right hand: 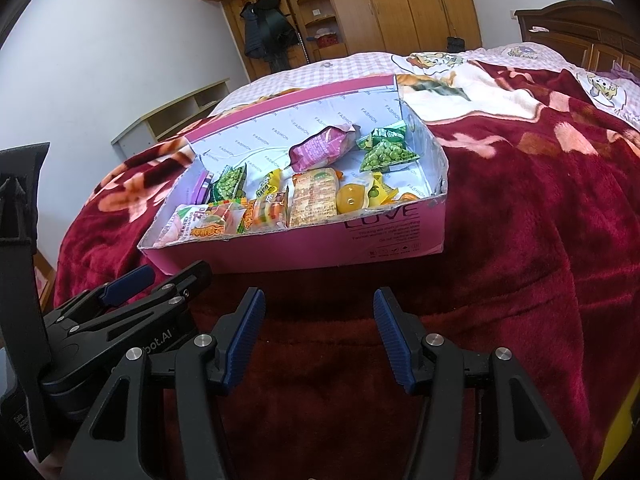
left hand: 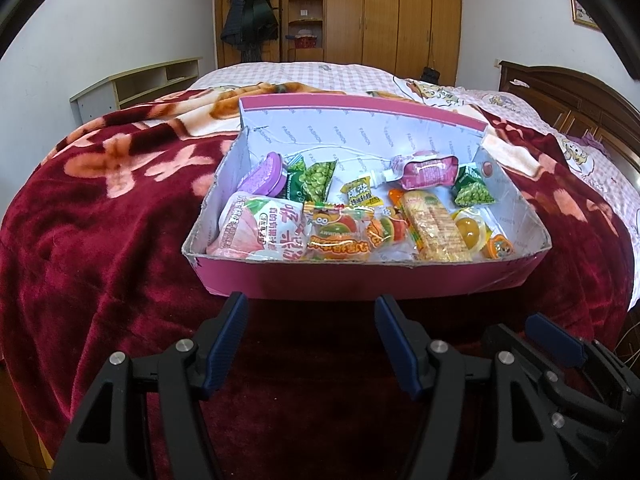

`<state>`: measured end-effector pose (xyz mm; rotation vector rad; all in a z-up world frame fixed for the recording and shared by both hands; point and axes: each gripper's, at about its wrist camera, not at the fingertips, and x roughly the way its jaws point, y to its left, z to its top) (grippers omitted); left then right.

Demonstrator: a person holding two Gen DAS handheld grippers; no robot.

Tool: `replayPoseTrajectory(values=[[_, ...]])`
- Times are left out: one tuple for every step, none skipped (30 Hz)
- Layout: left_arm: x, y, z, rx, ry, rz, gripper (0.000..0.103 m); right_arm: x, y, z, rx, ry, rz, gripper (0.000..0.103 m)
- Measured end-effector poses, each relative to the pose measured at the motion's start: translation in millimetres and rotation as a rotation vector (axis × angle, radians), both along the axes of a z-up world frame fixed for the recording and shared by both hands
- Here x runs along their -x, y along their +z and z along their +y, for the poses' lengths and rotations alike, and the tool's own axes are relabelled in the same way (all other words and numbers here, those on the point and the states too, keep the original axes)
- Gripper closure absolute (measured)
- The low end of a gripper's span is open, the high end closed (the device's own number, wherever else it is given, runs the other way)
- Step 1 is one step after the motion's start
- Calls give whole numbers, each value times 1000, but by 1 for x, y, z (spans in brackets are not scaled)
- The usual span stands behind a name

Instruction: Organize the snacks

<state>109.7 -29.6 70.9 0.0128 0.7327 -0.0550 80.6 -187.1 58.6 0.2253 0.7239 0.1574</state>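
Observation:
A pink cardboard box (left hand: 360, 280) (right hand: 304, 248) with its lid tilted back lies on the red blanket. Several snacks fill it: a pink-white pouch (left hand: 260, 232), a purple cup (left hand: 266, 178), green pea packets (left hand: 316, 180) (right hand: 386, 156), a yellow cracker pack (left hand: 434, 224) (right hand: 314, 198), a pink pouch (left hand: 426, 170) (right hand: 324, 148) and a yellow jelly cup (left hand: 470, 232) (right hand: 352, 198). My left gripper (left hand: 312, 308) hovers open just in front of the box's near wall, with nothing between its fingers. To its right, my right gripper (right hand: 319, 300) is also open and holds nothing.
The red floral blanket (left hand: 100, 240) (right hand: 540, 240) covers the bed, with a checked pink sheet (left hand: 304, 74) behind it. A wooden wardrobe (left hand: 380, 12) stands at the far wall, a low shelf unit (left hand: 136, 84) at the left and a dark headboard (left hand: 568, 96) at the right.

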Motion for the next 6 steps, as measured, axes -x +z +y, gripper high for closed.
replayPoseTrajectory(values=[[0, 0, 0, 1, 0, 1, 34, 0, 0, 0, 0, 0, 0, 45], [0, 0, 0, 2, 0, 2, 34, 0, 0, 0, 0, 0, 1, 45], [0, -1, 0, 3, 0, 3, 34, 0, -2, 0, 0, 0, 1, 45], [0, -2, 0, 2, 0, 4, 34, 0, -2, 0, 0, -1, 1, 45], [0, -2, 0, 2, 1, 4, 34, 1, -2, 0, 0, -1, 2, 45], [0, -2, 0, 1, 1, 4, 34, 0, -2, 0, -1, 0, 1, 45]])
